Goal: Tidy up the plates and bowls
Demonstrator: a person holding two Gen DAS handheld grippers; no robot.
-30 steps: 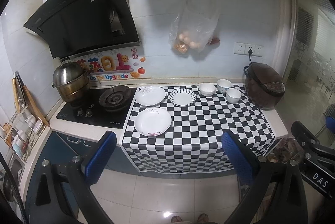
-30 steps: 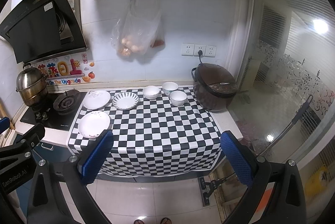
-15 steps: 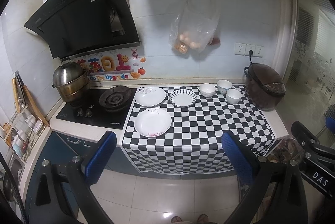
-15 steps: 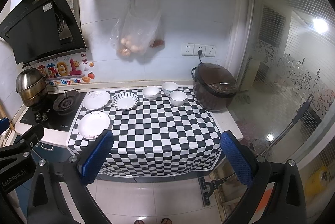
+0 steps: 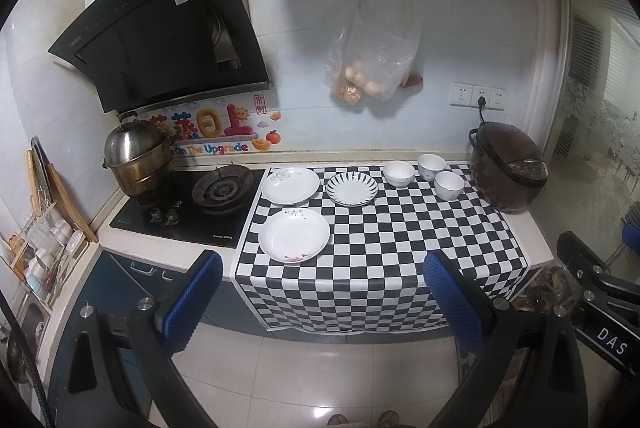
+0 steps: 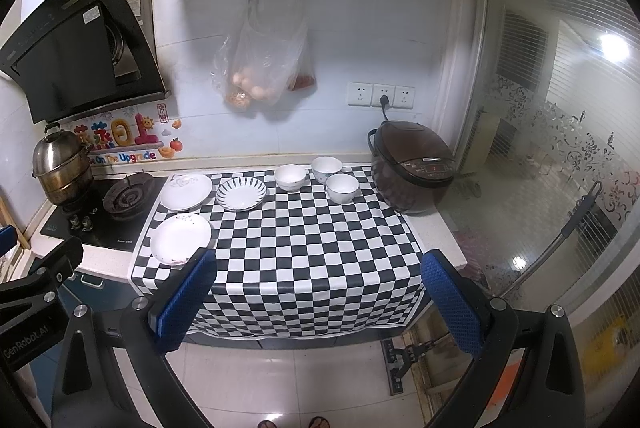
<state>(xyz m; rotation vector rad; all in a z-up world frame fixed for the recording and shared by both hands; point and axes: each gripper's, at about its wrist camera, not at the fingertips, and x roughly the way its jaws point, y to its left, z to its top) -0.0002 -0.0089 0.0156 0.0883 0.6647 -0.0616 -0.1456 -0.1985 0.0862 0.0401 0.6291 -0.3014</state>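
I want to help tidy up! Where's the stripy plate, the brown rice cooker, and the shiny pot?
Striped plate [image 5: 351,189], left wrist view, on its white centre.
Brown rice cooker [image 6: 412,167], right wrist view, on its lid.
Steel steamer pot [image 5: 132,147], left wrist view, on its domed lid.

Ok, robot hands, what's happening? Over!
Left gripper and right gripper open, empty. Three plates, three bowls unstacked on checkered cloth. Nothing blocking.

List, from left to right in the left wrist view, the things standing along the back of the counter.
steamer pot → gas burner → flower plate → striped plate → left bowl → patterned bowl → rice cooker
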